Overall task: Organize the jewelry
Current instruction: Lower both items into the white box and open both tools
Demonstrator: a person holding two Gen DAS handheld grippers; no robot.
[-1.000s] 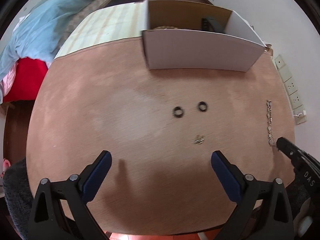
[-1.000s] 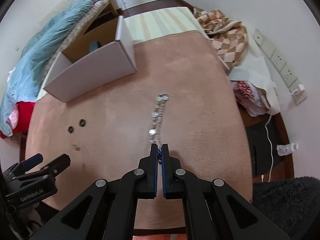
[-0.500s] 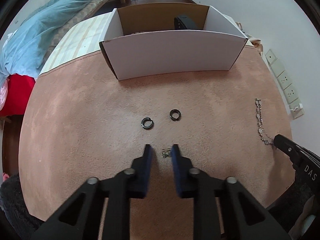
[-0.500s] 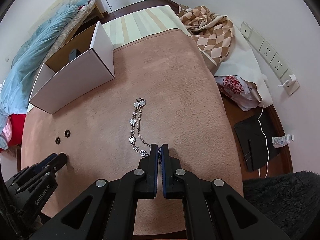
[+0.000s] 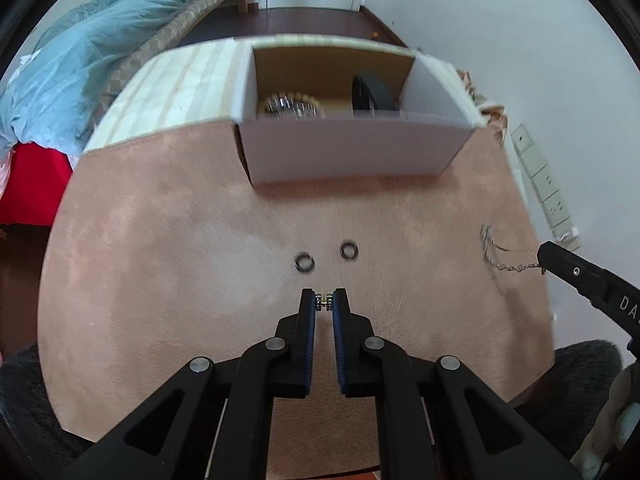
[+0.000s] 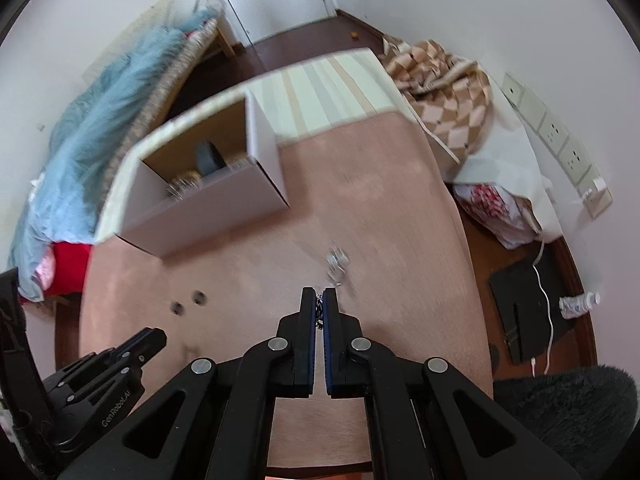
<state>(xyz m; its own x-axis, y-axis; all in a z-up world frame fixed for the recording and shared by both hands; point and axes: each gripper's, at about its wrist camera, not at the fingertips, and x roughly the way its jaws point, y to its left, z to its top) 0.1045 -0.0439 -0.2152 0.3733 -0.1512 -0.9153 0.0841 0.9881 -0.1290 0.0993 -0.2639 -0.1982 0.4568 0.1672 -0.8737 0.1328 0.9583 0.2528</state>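
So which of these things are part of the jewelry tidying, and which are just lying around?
Part of the job:
- small gold earrings in the left hand-held gripper
- chain in the right hand-held gripper
- two dark rings
- box

Lying about:
- checked blanket
- blue quilt
- bottle

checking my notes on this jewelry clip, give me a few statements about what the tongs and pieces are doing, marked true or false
1. The left tongs pinch the small earrings. True.
2. The right tongs are wide open over bare mat. False: they are shut on the chain, which trails out ahead of them.
3. Both rings lie on the mat, apart from each other. True.
4. The box is empty. False: a dark object and a shiny piece sit inside.
5. The rings lie in the box. False: they are on the mat in front of it.
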